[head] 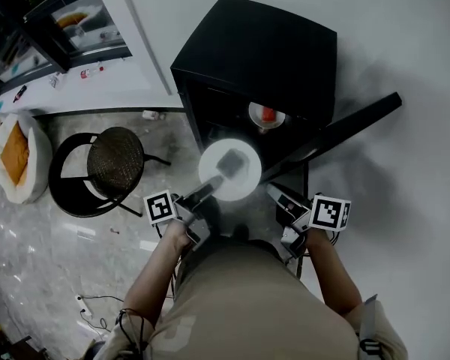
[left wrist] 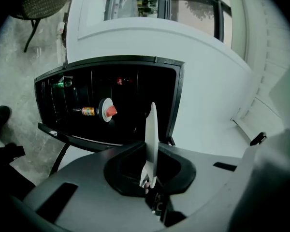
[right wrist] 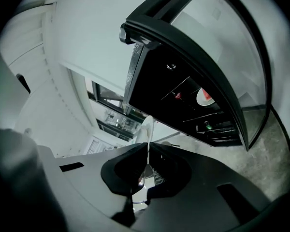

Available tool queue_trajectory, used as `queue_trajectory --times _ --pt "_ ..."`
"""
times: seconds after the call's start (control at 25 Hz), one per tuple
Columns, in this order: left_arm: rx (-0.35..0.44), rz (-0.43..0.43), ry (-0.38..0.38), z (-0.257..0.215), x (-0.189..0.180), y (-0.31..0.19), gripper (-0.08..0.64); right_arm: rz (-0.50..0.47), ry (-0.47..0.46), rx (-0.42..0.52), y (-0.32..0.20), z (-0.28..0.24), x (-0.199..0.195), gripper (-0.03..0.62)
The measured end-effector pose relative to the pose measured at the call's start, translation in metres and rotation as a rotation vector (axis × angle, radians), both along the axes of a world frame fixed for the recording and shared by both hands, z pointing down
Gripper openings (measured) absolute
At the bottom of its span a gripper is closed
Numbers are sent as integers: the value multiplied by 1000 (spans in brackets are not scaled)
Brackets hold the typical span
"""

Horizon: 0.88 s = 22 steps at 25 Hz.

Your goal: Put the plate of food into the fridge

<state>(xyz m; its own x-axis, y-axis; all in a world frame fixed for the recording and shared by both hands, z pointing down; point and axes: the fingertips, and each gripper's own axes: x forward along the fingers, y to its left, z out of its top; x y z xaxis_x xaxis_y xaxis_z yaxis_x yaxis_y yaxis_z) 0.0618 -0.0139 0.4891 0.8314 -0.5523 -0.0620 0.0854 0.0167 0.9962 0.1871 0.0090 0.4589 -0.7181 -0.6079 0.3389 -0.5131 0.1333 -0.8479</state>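
1. Fingers of the left gripper (left wrist: 150, 179): pressed almost together, pinching the thin rim of the plate (left wrist: 151, 129), which shows edge-on as a white blade rising between them.
2. Fingers of the right gripper (right wrist: 146, 164): likewise nearly closed, nipping the same plate's rim, with only a white sliver showing above them.
3. From the head view, gripped on the plate's lower edge at two spots: the left gripper on the side away from the fridge door (head: 345, 130), the right gripper on the side nearer that door.
4. Held round and level just in front of the fridge (head: 255, 43), outside its open front and not on any shelf.
5. Carrying a grey square piece of food (head: 231, 160) at about its middle; cannot tell what kind.
6. Inside the fridge, on a shelf: a second small plate (head: 266, 115) with something red on it, and beside it, in the left gripper view, a bottle (left wrist: 88, 111) with an orange label.
7. Door swung wide open to the fridge's right.
8. Left of the fridge, on the marbled floor (head: 52, 253): a black-framed stool (head: 115, 156) with a woven seat, and farther left a white sack (head: 15, 156) with orange contents.
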Motion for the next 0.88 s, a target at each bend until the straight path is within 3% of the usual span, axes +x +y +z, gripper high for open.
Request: queue_trajectory --times 0.16,0.56,0.88 --pt "5 29 -16 8 -8 -17 18 -4 66 -8 -10 4 -16 28" --pt "25 93 -57 24 -35 -63 18 36 115 -40 -27 12 -51 28" --pt "25 170 -57 45 -28 -81 18 86 190 -59 -28 19 -58 28"
